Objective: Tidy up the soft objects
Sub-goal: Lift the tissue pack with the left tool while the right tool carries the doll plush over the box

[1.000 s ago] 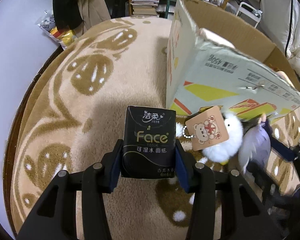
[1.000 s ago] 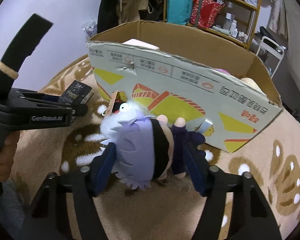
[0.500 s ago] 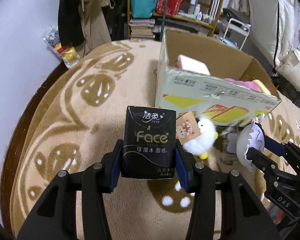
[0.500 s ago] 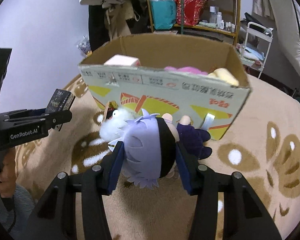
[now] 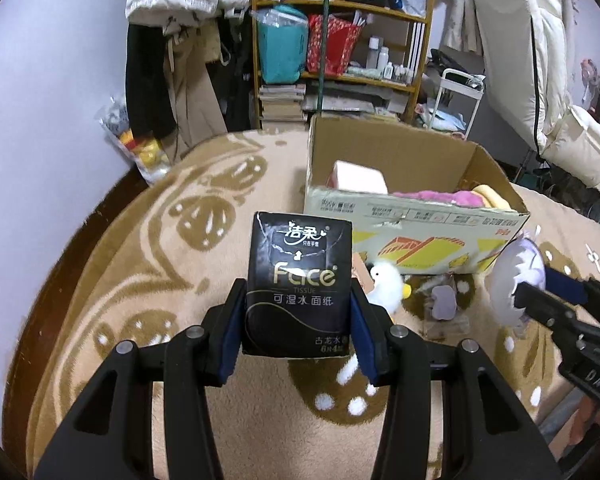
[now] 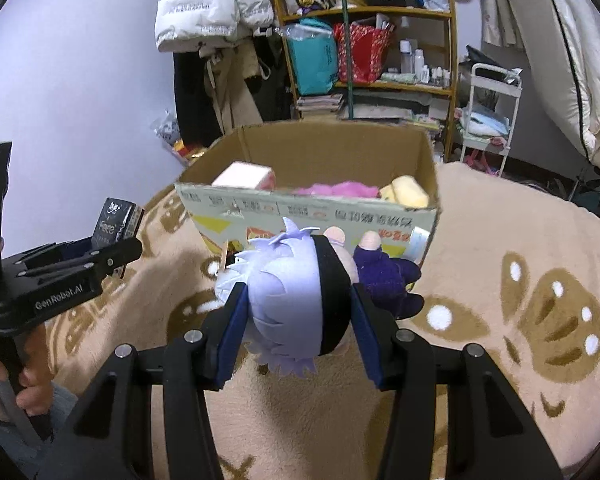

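The left gripper (image 5: 298, 322) is clamped on an upright black tissue pack (image 5: 300, 280) printed "Face TISSUE" in gold under white Chinese characters; seen from the right wrist, that gripper's side reads "GenRobot.AI", with a hand (image 6: 32, 384) on its handle. On the rug just right of the pack lie a small white plush chick (image 5: 386, 286) and a flat clear packet (image 5: 444, 304). Farther off stands an open cardboard box (image 5: 420, 232) with yellow and red print and upside-down Chinese lettering along its near wall; inside are a pale pink tissue block (image 6: 244, 176) at the left, a pink fluffy item (image 6: 336, 189) in the middle and a yellow plush (image 6: 406, 192) at the right. The right gripper (image 6: 298, 330) squeezes a plush doll (image 6: 296, 296) by its lavender-haired, black-banded head, held above the rug in front of the box. Everything sits on a beige rug (image 6: 500, 280) with brown motifs. Beyond are a wooden shelf (image 6: 380, 40) bearing a black box marked "40", teal and red bags, and hanging coats.
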